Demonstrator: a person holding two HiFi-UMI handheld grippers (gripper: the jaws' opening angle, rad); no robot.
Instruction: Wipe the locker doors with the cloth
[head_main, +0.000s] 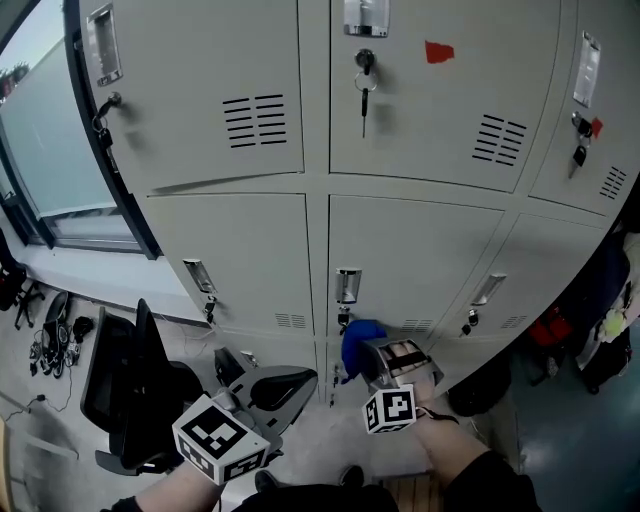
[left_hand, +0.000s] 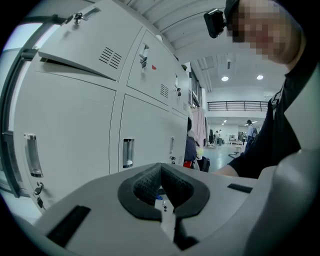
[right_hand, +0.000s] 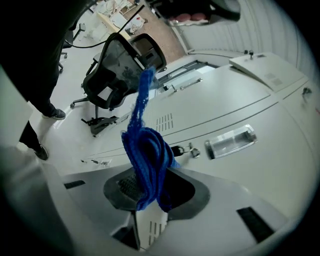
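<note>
Grey locker doors (head_main: 420, 100) in two rows fill the head view. My right gripper (head_main: 378, 356) is shut on a bunched blue cloth (head_main: 357, 346), held low in front of the lower middle door (head_main: 420, 260), just under its handle (head_main: 347, 286). In the right gripper view the cloth (right_hand: 148, 150) hangs out of the jaws, with a door handle (right_hand: 231, 141) close beyond it. Whether the cloth touches the door I cannot tell. My left gripper (head_main: 272, 388) sits lower left, away from the lockers, shut and empty; its pads (left_hand: 150, 182) meet with nothing between them.
A black office chair (head_main: 135, 390) stands on the floor at lower left, also seen as the chair (right_hand: 120, 65) behind the cloth. A dark window frame (head_main: 105, 140) borders the lockers on the left. Keys (head_main: 364, 75) hang from an upper door. Bags (head_main: 600, 330) lie at right.
</note>
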